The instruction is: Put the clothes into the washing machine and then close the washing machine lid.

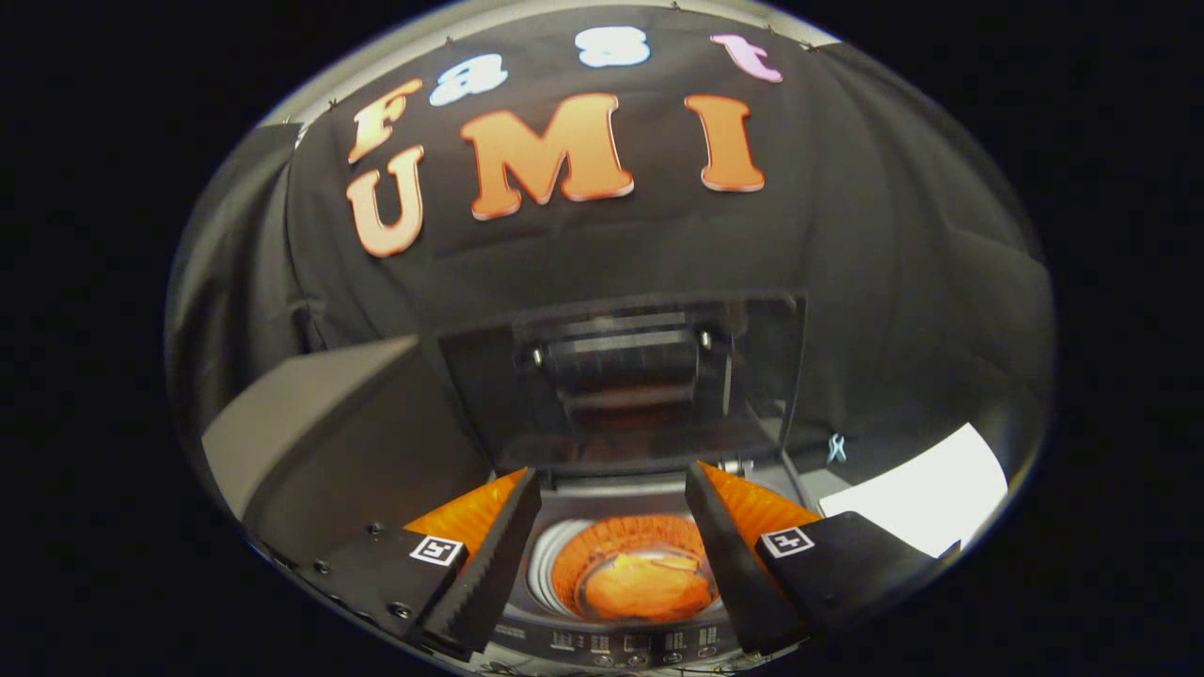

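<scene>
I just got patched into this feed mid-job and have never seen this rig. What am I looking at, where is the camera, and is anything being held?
The camera rides on a hand-held gripper and looks forward along its two fingers, the wedges at the bottom. They stand apart with nothing between them, so it is open and holds nothing. Below and just ahead of them is a top-loading washing machine. Its lid stands raised behind the opening. Down in the drum lies an orange garment, so the clothes look loaded and the lid is not yet closed. To the right lies a white sheet. Behind everything hangs the booth's black cloth wall.
</scene>
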`<state>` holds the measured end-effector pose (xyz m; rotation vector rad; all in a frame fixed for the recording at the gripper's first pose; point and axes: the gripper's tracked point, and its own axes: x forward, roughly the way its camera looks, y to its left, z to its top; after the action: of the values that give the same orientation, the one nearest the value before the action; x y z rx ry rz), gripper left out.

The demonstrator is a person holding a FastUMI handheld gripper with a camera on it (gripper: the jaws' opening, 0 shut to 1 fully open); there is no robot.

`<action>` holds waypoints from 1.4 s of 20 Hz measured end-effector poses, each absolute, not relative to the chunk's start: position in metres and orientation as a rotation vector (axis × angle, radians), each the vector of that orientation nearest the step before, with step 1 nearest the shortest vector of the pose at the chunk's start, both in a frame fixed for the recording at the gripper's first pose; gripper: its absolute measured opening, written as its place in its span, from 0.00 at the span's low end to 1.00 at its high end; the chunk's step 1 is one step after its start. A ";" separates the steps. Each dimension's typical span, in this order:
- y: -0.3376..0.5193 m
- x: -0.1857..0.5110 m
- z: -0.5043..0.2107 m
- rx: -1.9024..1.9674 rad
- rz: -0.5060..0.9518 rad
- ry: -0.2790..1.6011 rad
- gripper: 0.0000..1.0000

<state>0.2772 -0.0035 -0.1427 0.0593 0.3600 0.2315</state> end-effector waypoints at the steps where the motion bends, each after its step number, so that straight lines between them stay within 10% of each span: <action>1: 0.001 0.284 -0.118 0.075 0.242 0.322 0.99; 9: 0.020 0.382 -0.035 0.033 0.253 0.205 0.99; 28: 0.035 0.509 -0.141 -0.086 0.218 0.345 0.98</action>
<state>0.5089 0.0345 -0.1405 -0.0862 0.3452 0.2177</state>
